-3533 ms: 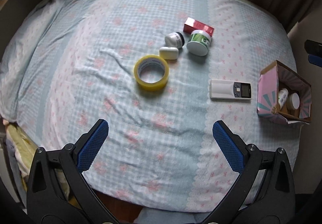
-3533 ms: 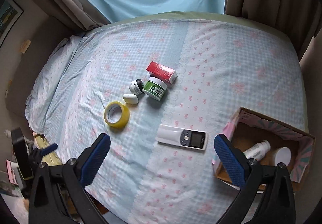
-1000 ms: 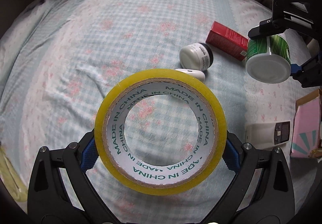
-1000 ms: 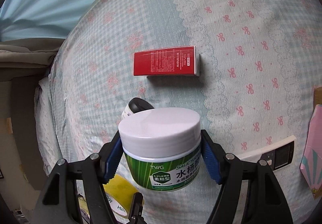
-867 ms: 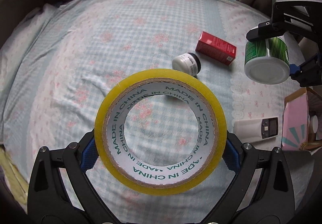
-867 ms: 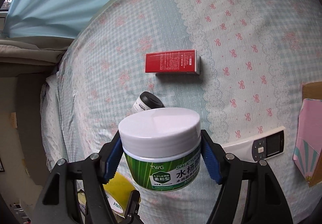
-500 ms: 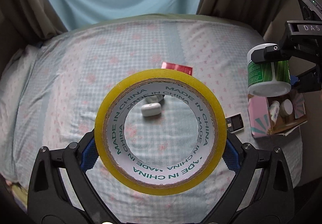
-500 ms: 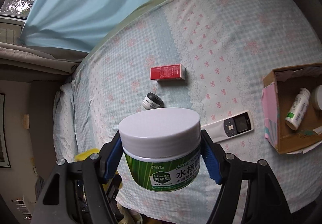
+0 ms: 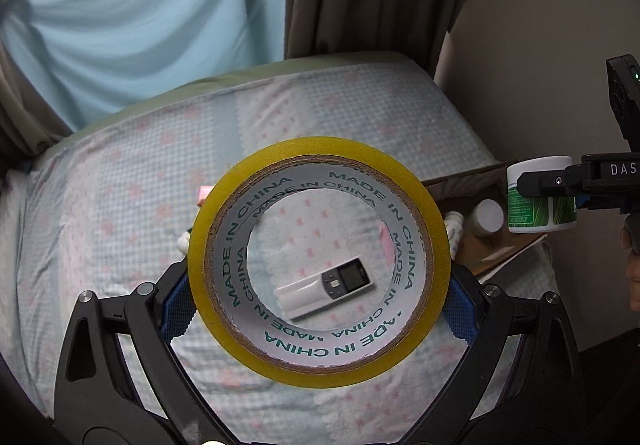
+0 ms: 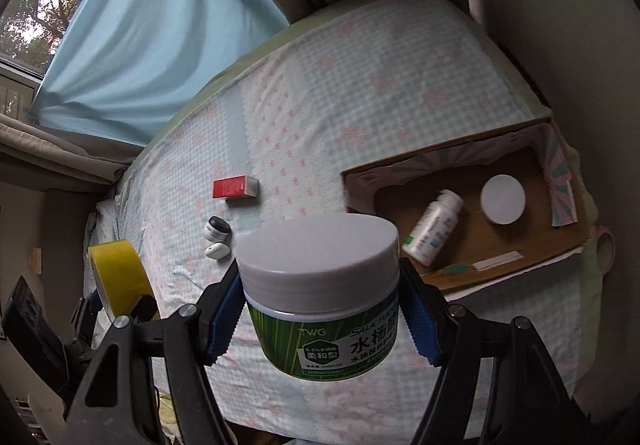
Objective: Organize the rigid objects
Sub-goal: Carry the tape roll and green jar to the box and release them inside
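Left gripper [image 9: 318,303] is clenched on the yellow tape roll [image 9: 320,365], blue pads [image 9: 176,305] pressing its outer rim on both sides, roll held w/ its hole facing the camera, up in the air over the bed [image 9: 120,185]. Thru the hole: white remote [image 9: 326,291] lying on the checked sheet below. In the right wrist view the same roll [image 10: 118,277] shows at far left, above the bed's near-left edge.

On the sheet, mid-left: red box [image 10: 235,187] lying flat, farther back. Nearer, a small black-and-white jar [image 10: 217,229] on its side, and just beside it a small white case [image 10: 216,251]; can't tell if the two touch.

Centre: right gripper [image 10: 322,311] clamps the green jar [image 10: 324,325] w/ white lid, pads on opposite sides just under the lid, jar upright, lifted clear of the bed. From the left wrist view it [image 9: 540,197] hangs at far right, near the box.

Right: open cardboard box [image 10: 528,245] at the bed's right edge, pink patterned outside. Inside it: a white bottle [image 10: 432,227] lying on its side & a round white-lidded jar [image 10: 503,199], apart from each other. Green jar is near the box's front-left corner, not inside it.
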`<move>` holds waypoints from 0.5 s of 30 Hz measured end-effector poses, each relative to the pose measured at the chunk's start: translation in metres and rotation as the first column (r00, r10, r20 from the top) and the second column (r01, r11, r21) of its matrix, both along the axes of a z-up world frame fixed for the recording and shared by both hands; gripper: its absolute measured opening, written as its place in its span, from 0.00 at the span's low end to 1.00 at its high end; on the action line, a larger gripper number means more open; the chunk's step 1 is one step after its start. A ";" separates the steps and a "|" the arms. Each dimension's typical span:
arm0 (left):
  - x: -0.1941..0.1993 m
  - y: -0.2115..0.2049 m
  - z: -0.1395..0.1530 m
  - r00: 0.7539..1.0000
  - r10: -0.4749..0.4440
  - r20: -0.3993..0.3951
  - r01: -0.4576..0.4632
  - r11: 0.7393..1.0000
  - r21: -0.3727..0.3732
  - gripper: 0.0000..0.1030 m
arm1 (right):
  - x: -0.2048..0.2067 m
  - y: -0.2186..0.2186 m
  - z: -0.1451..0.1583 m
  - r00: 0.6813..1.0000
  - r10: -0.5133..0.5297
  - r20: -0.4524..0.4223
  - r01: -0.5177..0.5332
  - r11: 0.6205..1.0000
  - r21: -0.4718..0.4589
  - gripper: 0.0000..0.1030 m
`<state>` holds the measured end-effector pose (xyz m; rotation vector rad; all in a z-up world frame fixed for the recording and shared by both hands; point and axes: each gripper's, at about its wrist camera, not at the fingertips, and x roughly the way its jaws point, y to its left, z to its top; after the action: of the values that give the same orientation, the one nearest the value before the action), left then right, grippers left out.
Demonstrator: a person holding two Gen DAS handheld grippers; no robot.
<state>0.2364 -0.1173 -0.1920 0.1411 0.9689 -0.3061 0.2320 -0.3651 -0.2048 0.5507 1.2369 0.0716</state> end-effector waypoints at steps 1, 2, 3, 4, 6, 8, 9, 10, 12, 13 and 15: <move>0.002 -0.013 -0.002 1.000 -0.012 -0.006 0.012 1.000 0.006 0.95 | -0.005 -0.016 -0.003 1.000 -0.010 -0.006 0.010 1.000 -0.009 0.66; 0.004 -0.028 -0.005 1.000 -0.025 -0.014 0.025 1.000 0.008 0.95 | -0.009 -0.028 -0.005 1.000 -0.014 -0.010 0.014 1.000 -0.022 0.66; 0.005 -0.041 -0.008 0.999 -0.036 -0.023 0.036 0.999 0.005 0.95 | -0.013 -0.040 -0.008 1.000 -0.015 -0.012 0.014 0.999 -0.042 0.66; 0.008 -0.055 -0.011 0.998 -0.046 -0.032 0.046 0.999 0.001 0.95 | -0.017 -0.051 -0.011 1.000 -0.015 -0.015 0.014 0.998 -0.063 0.66; 0.013 -0.079 -0.019 0.996 -0.067 -0.052 0.067 0.998 0.005 0.95 | -0.024 -0.072 -0.019 1.000 -0.020 -0.024 0.018 0.996 -0.086 0.66; 0.018 -0.102 -0.028 0.994 -0.091 -0.066 0.093 0.996 0.016 0.95 | -0.028 -0.092 -0.027 0.999 -0.029 -0.026 0.026 0.995 -0.097 0.66; 0.020 -0.113 -0.032 0.992 -0.101 -0.072 0.103 0.994 0.025 0.95 | -0.029 -0.100 -0.031 0.999 -0.032 -0.029 0.028 0.994 -0.103 0.66; 0.023 -0.124 -0.036 0.991 -0.108 -0.079 0.111 0.993 0.034 0.95 | -0.029 -0.108 -0.036 0.999 -0.033 -0.032 0.029 0.994 -0.109 0.66; 0.028 -0.146 -0.044 0.988 -0.118 -0.096 0.123 0.992 0.040 0.95 | -0.030 -0.121 -0.044 0.999 -0.030 -0.039 0.026 0.993 -0.112 0.66; 0.031 -0.155 -0.048 0.987 -0.123 -0.106 0.128 0.991 0.045 0.95 | -0.029 -0.127 -0.049 0.999 -0.026 -0.043 0.021 0.993 -0.113 0.66; 0.037 -0.173 -0.059 0.984 -0.129 -0.124 0.137 0.989 0.057 0.95 | -0.027 -0.137 -0.058 0.999 -0.017 -0.052 0.010 0.993 -0.118 0.66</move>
<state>0.2730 -0.2905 -0.2514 0.2504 1.0913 -0.4092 0.2053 -0.5020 -0.2627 0.4610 1.2798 -0.0272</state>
